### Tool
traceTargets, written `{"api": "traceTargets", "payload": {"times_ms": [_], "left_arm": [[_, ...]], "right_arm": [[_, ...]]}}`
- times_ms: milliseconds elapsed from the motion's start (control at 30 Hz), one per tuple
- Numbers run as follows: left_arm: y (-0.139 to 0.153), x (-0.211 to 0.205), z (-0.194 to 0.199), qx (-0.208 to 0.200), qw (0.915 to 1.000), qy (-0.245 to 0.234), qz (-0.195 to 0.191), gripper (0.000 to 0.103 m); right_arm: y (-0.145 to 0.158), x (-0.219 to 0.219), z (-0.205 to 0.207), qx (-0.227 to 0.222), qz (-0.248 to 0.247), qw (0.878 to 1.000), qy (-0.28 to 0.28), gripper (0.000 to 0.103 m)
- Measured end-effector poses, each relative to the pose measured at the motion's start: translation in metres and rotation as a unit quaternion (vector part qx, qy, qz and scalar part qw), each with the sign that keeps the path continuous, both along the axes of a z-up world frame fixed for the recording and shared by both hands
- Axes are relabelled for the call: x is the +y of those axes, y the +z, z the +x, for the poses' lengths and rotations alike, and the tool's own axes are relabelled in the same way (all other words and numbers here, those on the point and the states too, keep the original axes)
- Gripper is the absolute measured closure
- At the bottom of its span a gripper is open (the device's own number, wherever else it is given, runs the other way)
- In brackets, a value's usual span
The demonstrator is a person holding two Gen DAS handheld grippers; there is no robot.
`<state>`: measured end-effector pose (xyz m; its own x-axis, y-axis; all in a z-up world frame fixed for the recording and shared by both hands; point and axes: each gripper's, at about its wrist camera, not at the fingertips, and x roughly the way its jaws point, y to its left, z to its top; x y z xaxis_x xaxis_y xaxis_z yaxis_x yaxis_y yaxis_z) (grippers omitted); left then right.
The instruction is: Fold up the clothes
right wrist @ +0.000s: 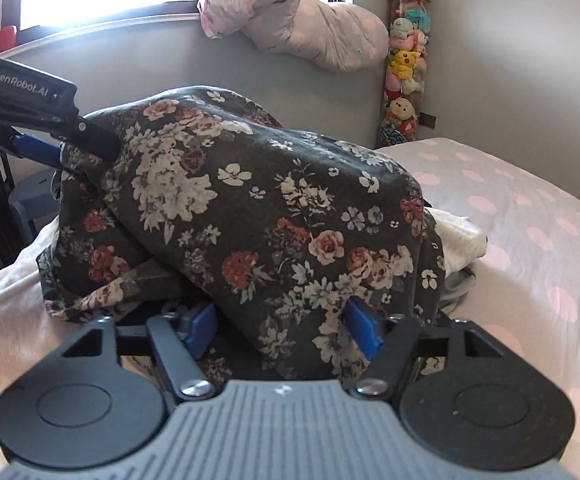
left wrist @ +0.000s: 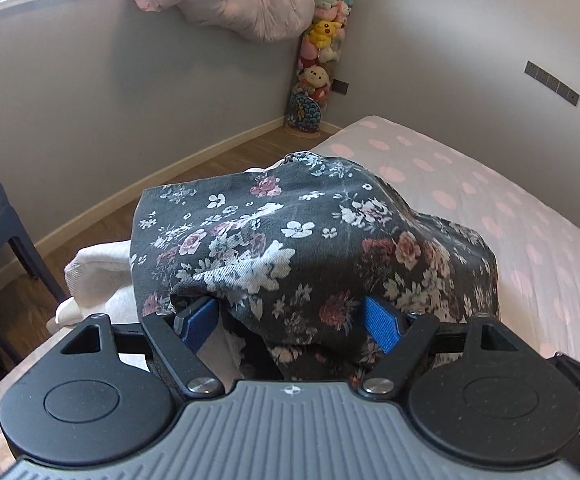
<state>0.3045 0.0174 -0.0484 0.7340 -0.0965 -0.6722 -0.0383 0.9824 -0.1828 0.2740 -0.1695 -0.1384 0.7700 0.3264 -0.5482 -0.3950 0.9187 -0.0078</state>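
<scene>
"GenRobot.AI" stands in white on the left tool (right wrist: 85, 136) body.

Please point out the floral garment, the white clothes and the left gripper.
floral garment (right wrist: 273, 216): right wrist view, middle of draped cloth.
white clothes (left wrist: 97, 268): left wrist view, folded edge.
left gripper (right wrist: 55, 146): right wrist view, at fingertips.

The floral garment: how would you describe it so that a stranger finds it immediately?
Look at the bed with the pink-dotted sheet. Near its edge lies a pile of pale clothes, and the floral garment is draped over it, with both grippers at its hem. It alone is dark grey, printed with white and red flowers.
</scene>
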Motion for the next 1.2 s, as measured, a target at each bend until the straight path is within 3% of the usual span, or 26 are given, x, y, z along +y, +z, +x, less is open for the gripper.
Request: {"api": "traceTargets", "payload": {"times_ms": [100, 167, 333, 500, 667, 867, 1000, 1100, 1167, 1200], "left_arm": [[0.001, 0.002, 0.007, 0.005, 0.9999, 0.003, -0.015, 0.028], [0.006, 0.001, 0.007, 0.009, 0.9996, 0.001, -0.026, 0.043], [0.030, -0.008, -0.001, 0.008, 0.9984, -0.021, -0.051, 0.072], [0.056, -0.038, -0.023, -0.009, 0.9962, -0.071, -0.049, 0.082], [0.090, -0.087, -0.055, -0.039, 0.9885, -0.138, -0.050, 0.089], [0.124, -0.149, -0.099, -0.064, 0.9707, -0.224, -0.059, 0.088], [0.133, -0.188, -0.130, -0.066, 0.9458, -0.305, -0.091, 0.085], [0.134, -0.208, -0.155, -0.075, 0.9277, -0.355, -0.088, 0.083], [0.128, -0.220, -0.168, -0.083, 0.9259, -0.363, -0.063, 0.057], [0.124, -0.224, -0.173, -0.085, 0.9258, -0.365, -0.050, 0.053]], "right_arm": [[0.010, -0.002, 0.000, -0.008, 0.004, 1.000, -0.001, 0.077], [0.020, -0.004, -0.002, -0.018, 0.005, 1.000, -0.005, 0.090], [0.055, -0.022, -0.023, -0.078, 0.018, 0.996, -0.046, 0.097], [0.101, -0.056, -0.061, -0.138, 0.029, 0.986, -0.083, 0.099], [0.143, -0.102, -0.110, -0.187, 0.025, 0.974, -0.122, 0.099], [0.179, -0.171, -0.180, -0.236, 0.035, 0.953, -0.187, 0.099], [0.196, -0.219, -0.231, -0.271, 0.032, 0.931, -0.244, 0.099], [0.201, -0.263, -0.267, -0.277, 0.023, 0.914, -0.295, 0.099], [0.196, -0.294, -0.290, -0.265, 0.019, 0.905, -0.331, 0.099], [0.191, -0.309, -0.301, -0.253, 0.017, 0.903, -0.346, 0.099]]}}
